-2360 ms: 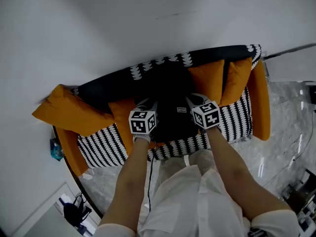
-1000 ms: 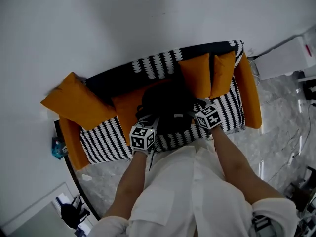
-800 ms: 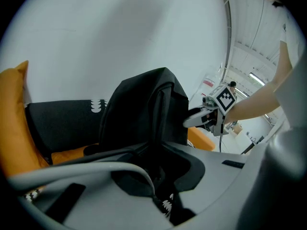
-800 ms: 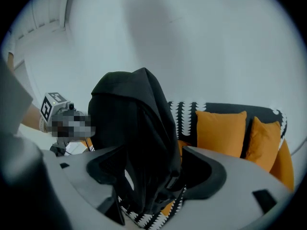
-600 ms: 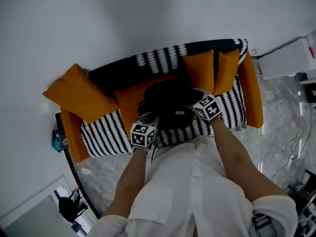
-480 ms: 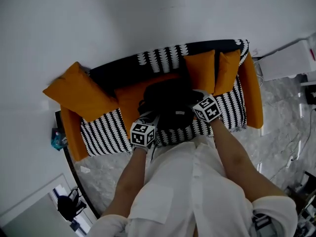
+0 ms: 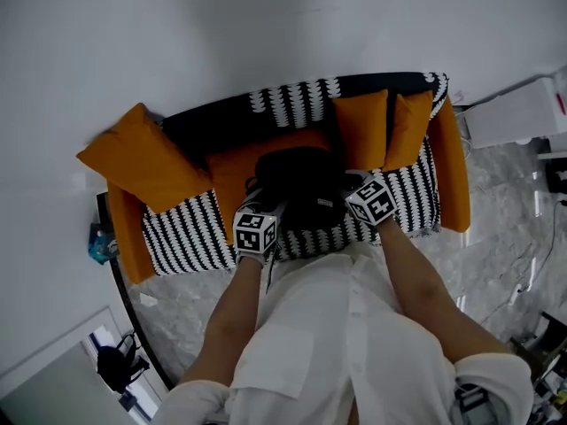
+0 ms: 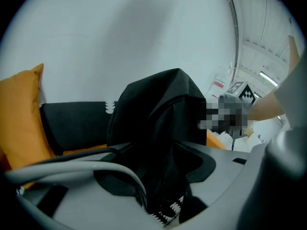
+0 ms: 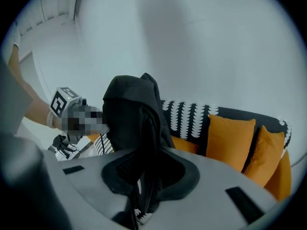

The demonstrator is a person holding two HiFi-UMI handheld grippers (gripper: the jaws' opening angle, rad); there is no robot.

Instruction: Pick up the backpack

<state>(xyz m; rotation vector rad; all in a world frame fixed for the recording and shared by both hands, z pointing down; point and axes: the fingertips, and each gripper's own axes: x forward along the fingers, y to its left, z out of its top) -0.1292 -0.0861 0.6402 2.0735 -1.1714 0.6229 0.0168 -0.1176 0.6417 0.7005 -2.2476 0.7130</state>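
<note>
While a person is standing right in front of the sofa, a big white wall (image 7: 266,25) is filling the top of the head view. A grey, shiny floor (image 7: 496,237) is showing at the right and at the bottom left. The sofa (image 7: 177,237), with its black and white patterns, is sitting against the wall. The person's white shirt (image 7: 337,352) is filling the bottom middle, and both bare arms are reaching out to the sofa.

One big orange cushion (image 7: 142,166) is lying tilted at the left end of the sofa. Two smaller orange cushions (image 7: 361,131) are leaning side by side against the back near the right end.

The black backpack (image 7: 297,180) is standing upright in the middle of the sofa seat, on the orange part, between the two arms.

The left hand-held gripper (image 7: 259,195) is sitting at the left side of the backpack. Its jaws have just been opening. In the left gripper view they are standing wide apart, and black backpack cloth is lying between them without being squeezed.

The right hand-held gripper (image 7: 351,182) is sitting at the right side of the backpack. Its jaws have just been closing. In the right gripper view they are pinching a narrow fold of the black backpack cloth.
</note>
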